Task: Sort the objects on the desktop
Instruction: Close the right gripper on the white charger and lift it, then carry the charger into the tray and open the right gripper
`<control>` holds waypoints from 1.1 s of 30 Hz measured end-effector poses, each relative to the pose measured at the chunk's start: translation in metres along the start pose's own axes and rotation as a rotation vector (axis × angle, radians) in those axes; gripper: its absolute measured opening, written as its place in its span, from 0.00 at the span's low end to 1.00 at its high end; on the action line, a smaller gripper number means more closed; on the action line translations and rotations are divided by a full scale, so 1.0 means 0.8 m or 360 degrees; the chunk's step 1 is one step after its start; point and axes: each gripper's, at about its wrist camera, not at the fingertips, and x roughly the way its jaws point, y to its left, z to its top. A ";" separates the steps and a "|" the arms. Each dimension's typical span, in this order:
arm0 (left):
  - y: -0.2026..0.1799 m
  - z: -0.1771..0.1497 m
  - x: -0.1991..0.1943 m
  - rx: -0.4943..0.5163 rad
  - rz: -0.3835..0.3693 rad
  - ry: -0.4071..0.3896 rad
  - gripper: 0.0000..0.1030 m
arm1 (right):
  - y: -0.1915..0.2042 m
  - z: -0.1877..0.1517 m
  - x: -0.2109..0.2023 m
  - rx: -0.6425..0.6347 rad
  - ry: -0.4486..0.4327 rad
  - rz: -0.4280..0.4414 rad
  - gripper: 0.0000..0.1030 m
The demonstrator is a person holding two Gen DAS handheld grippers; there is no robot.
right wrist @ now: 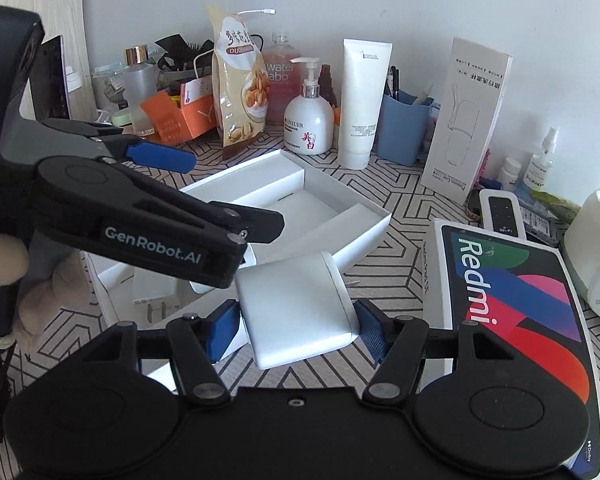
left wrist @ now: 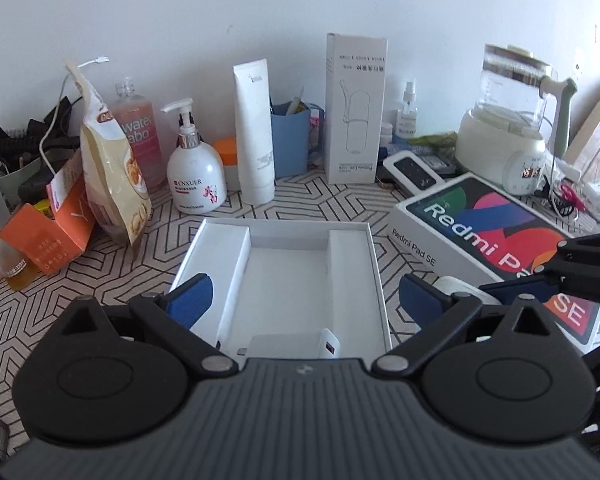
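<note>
Everything turns on the shallow white cardboard tray with its raised side ledges (right wrist: pixel 300 196). Just left of it, over its near corner, hangs the left gripper (left wrist: pixel 304 296), blue pads wide apart and holding nothing. A small white plug-in charger (left wrist: pixel 324 346) lies inside the tray's near end. At the tray's near right side, the right gripper (right wrist: pixel 296 328) is clamped on a flat white square power adapter (right wrist: pixel 300 312) (prongs toward the tray). Right again lies the colourful Redmi tablet box (right wrist: pixel 516 312). I judge the adapter is being carried; whether into the tray or out, I cannot tell.
</note>
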 end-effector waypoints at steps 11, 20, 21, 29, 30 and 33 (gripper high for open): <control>0.027 -0.011 -0.010 0.0122 0.0076 0.0022 0.98 | 0.012 0.005 -0.014 -0.0028 -0.0066 0.0025 0.67; 0.046 -0.027 0.008 0.0133 0.0014 0.0070 0.98 | 0.026 0.030 0.011 -0.0013 -0.0105 0.0067 0.67; 0.047 -0.029 0.006 0.0145 0.0031 0.0063 0.98 | 0.027 0.032 0.014 -0.0012 -0.0101 0.0078 0.67; 0.065 -0.033 0.010 0.0107 0.0135 0.0108 0.98 | 0.032 0.046 0.043 0.0023 -0.0102 0.0063 0.67; 0.069 -0.034 0.011 0.0096 0.0146 0.0113 0.98 | 0.031 0.047 0.048 0.0037 -0.0088 0.0053 0.67; 0.078 -0.035 0.010 0.0068 0.0162 0.0112 0.98 | 0.026 0.047 0.060 0.0109 -0.0059 0.0076 0.67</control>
